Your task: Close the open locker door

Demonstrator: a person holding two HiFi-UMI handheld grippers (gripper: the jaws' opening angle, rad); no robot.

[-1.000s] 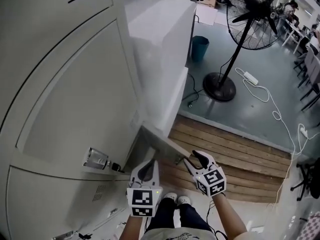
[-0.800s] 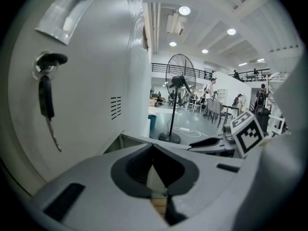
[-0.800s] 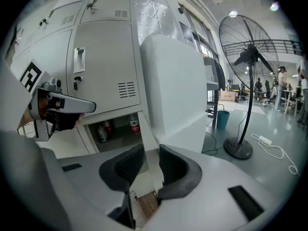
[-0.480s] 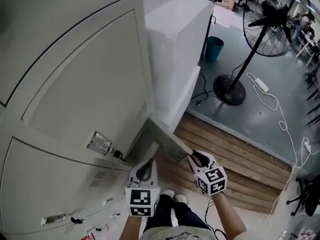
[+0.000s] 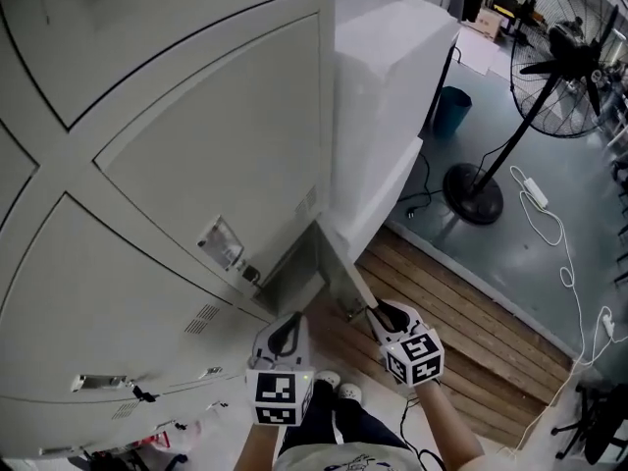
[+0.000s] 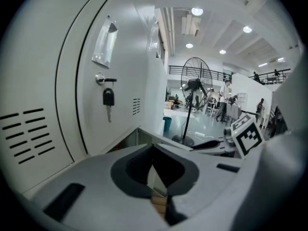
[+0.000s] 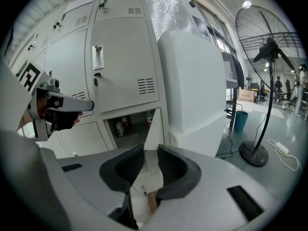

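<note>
Direction decides this move: the locker door (image 5: 341,268) stands swung out from the bottom row of the lockers (image 5: 196,155), roughly square to their face. Its free edge runs straight into your right gripper (image 5: 375,310), whose jaws have just been closing and now pinch that edge between the pads, with only the sheet's thickness left between them. The hinge side lies away from you, at the right of the open compartment (image 7: 129,124) and tight beside the big white block (image 5: 392,86). The panel stands upright, its top edge running from the hinge out toward you. In the right gripper view you look along it edge-on, so the opening lies to its left. My reading is that the free edge must sweep leftward in an arc toward the locker face, not be pushed straight ahead. Your right gripper is the one on the door. Your left gripper (image 5: 291,322) hangs just beside it on the opening side, its jaws together on nothing. It looks to sit near the path of the swing, so you may want it clear. The door itself is a thin, plain, pale grey metal sheet, matching the lockers around it, and by its look light enough to swing freely. A few small bottles (image 7: 123,124) show inside the compartment, set back from its front.
</note>
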